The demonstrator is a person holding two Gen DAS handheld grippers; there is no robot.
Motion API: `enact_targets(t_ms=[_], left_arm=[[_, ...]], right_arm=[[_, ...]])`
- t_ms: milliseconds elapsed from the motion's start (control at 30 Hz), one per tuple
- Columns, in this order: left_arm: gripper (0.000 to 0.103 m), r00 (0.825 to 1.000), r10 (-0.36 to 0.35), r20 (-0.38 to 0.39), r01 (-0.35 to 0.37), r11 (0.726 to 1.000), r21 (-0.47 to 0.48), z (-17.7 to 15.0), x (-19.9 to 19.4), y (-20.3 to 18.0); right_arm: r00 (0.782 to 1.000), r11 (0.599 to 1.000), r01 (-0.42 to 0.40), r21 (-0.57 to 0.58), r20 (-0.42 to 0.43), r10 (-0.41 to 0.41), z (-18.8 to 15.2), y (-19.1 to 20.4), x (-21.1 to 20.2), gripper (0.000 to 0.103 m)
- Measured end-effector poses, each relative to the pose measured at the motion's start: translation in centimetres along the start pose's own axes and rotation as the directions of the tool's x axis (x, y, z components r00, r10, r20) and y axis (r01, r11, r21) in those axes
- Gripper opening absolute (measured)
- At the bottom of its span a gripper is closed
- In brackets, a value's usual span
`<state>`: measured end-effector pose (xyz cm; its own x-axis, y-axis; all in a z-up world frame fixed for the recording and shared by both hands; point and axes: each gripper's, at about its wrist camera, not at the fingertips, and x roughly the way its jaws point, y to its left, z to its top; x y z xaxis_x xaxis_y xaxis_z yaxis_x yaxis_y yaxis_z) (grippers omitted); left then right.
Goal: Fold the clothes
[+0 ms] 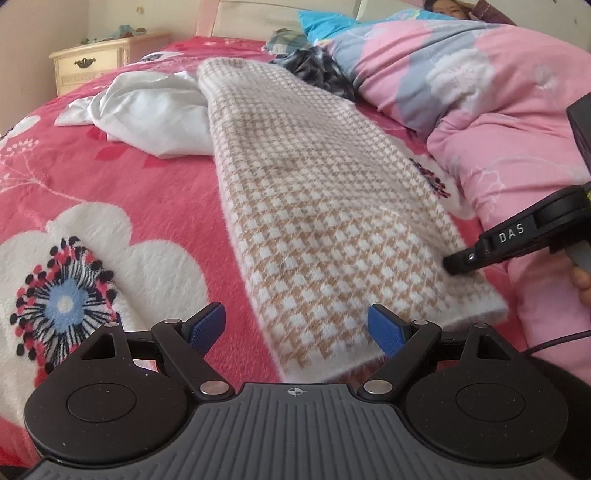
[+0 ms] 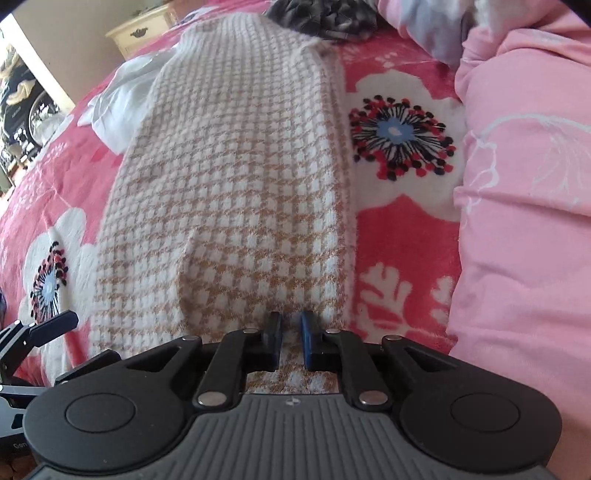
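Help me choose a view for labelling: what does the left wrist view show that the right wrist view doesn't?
Only the left wrist view: the open left gripper over the near hem, a blue pillow, and the right gripper seen from the side. Only the right wrist view: the right gripper's pads nipping the checked sweater at its near edge. Both: the sweater, white garment, pink quilt, floral blanket, nightstand.
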<state>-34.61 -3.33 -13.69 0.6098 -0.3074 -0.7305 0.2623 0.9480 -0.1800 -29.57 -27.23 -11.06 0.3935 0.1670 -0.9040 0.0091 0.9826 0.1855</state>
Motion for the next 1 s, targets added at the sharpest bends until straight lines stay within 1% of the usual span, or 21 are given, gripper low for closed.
enact_targets(t_ms=[167,367,567,700,833,933,1000], left_arm=[[0.085,1.0,0.018,-0.013,-0.018,1.0,-0.01,-0.1,0.4,0.1],[0.088,0.999,0.013,-0.032,-0.015,0.998,-0.057,0.0,0.7,0.5],[0.088,0.999,0.0,-0.045,-0.004,0.995,-0.098,0.2,0.9,1.0],[0.087,1.0,-0.011,-0.028,0.008,0.991,-0.136,0.5,0.2,1.5],[0.087,0.999,-0.009,0.03,0.013,0.986,-0.166,1.0,-1.2,1.5],[0.087,0.999,-0.012,0.051,0.02,0.984,-0.175,1.6,-1.7,1.1],[0.087,0.997,-0.029,0.07,0.04,0.986,-0.164,2.3,-1.9,0.4]], right_arm=[[0.999,1.0,-0.002,-0.001,0.035,0.002,-0.7,-0.3,-0.2,0.011],[0.998,1.0,-0.009,0.011,0.055,0.009,-1.0,-0.4,-0.4,0.011],[0.997,1.0,-0.007,0.021,0.072,0.006,-1.1,-0.3,-0.5,0.012],[0.997,0.999,-0.023,0.034,0.071,0.02,-1.1,-0.7,-0.5,0.012],[0.997,0.998,-0.03,0.047,0.078,0.026,-1.2,-0.9,-0.5,0.012],[0.997,0.999,-0.022,0.039,0.077,0.019,-1.2,-0.6,-0.5,0.012],[0.997,0.999,-0.02,0.035,0.073,0.018,-1.1,-0.6,-0.5,0.013]])
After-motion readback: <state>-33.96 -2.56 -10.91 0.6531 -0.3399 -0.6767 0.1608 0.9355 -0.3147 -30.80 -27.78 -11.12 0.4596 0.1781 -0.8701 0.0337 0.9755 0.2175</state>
